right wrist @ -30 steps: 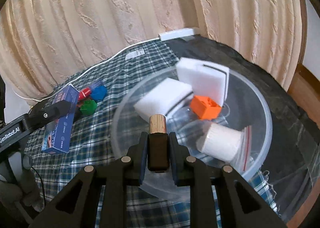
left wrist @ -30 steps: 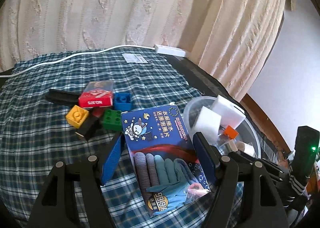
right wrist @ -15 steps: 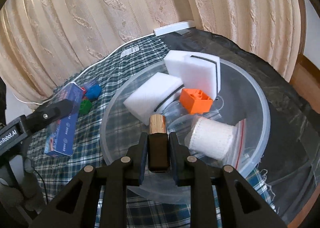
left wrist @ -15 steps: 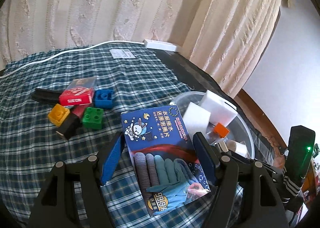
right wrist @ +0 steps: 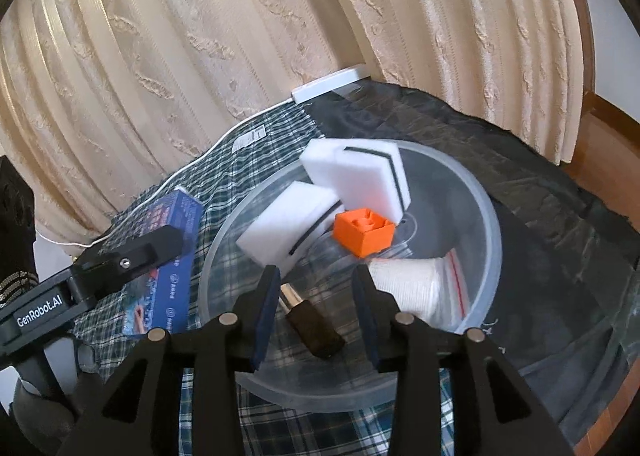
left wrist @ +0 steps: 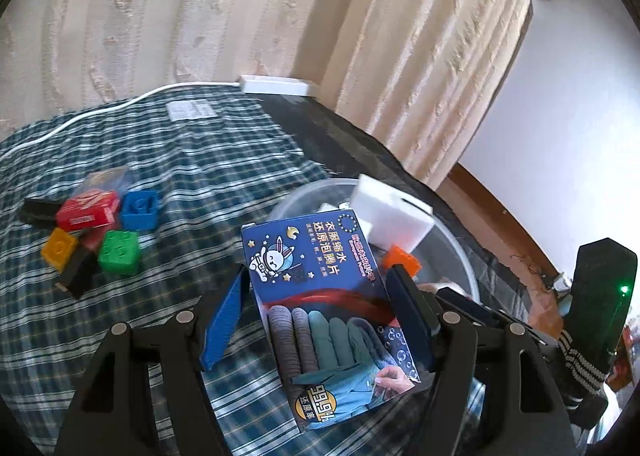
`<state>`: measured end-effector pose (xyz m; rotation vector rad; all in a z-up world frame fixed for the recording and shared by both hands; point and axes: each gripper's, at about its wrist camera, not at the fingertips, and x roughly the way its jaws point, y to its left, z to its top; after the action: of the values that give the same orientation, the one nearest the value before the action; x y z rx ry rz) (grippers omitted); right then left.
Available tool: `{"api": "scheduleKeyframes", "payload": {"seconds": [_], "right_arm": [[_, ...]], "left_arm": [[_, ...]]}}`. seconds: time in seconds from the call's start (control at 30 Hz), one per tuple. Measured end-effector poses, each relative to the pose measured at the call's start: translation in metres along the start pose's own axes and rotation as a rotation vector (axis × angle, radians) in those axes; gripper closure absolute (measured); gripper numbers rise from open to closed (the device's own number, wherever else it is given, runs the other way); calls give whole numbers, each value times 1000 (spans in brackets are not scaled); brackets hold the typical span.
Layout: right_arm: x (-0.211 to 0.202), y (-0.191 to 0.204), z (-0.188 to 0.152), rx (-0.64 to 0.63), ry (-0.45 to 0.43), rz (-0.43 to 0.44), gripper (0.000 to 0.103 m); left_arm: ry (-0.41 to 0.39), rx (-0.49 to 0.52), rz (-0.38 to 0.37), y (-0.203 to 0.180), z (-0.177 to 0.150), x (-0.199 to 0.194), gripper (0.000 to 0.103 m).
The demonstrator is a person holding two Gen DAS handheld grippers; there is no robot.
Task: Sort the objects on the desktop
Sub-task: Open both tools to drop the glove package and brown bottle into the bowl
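Two claws are at work over a plaid-covered table (left wrist: 208, 175); the right claw (right wrist: 316, 296) has just been opening, its jaws now parted, and the small dark bottle (right wrist: 312, 320) with a wooden cap lies loose between them on the near floor of the clear bowl (right wrist: 486, 215), touching neither pad; the left claw (left wrist: 320, 312) stands fairly wide yet clamped on the blue box (left wrist: 324, 312), which it holds up beside the bowl's left rim; the box shows a cartoon rabbit, Chinese characters and a round "99.9%" badge; the left claw's arm reads "GenRobot.AI" in the right view. In the bowl lie two white sponges (right wrist: 360, 179), an orange block (right wrist: 364, 230) and a white roll (right wrist: 412, 284) in a zip bag. Toward the table's left edge sit a green block (left wrist: 119, 252), a blue block (left wrist: 140, 209), a yellow block (left wrist: 59, 248) and a red carton (left wrist: 89, 211); its print is too blurred to read. A white power strip (left wrist: 276, 84) lies at the far edge, by the curtain (left wrist: 240, 15).
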<state>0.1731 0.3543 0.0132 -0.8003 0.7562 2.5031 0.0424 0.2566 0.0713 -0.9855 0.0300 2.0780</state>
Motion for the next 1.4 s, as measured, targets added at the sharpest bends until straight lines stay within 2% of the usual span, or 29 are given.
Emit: {"api": "scheduleKeyframes", "payload": {"seconds": [0.27,0.33,0.37,0.43,0.77,0.9,1.03,1.2,1.4], "right_arm": [[-5,-7,4,13,-31,-10,62],[-6,-7,5,15,-34,-11,62],[-5,-7,5,14,-34,-11,62],[-5,-6,5,13,-33,-11,62],[-11,-2,1,-1,-44,8,60],[-16,13,-8,-71,-26,56,52],[-17,25,-20,-139,1,69,52],[-9,38,-25,-206,10,-11,51],[11,42,-9,-201,28,-49,51]], "left_arm": [[6,12,-87,-15,7,18,29],[16,-4,-118,-16,8,22,24],[18,-9,-127,-15,8,23,17],[12,-19,-134,-14,8,23,16],[-17,-93,-101,7,9,11,16],[-32,-104,-55,18,9,5,16],[-38,-131,-33,30,8,-2,16],[-47,-158,-11,43,6,-11,16],[-63,-194,29,64,2,-22,16]]}}
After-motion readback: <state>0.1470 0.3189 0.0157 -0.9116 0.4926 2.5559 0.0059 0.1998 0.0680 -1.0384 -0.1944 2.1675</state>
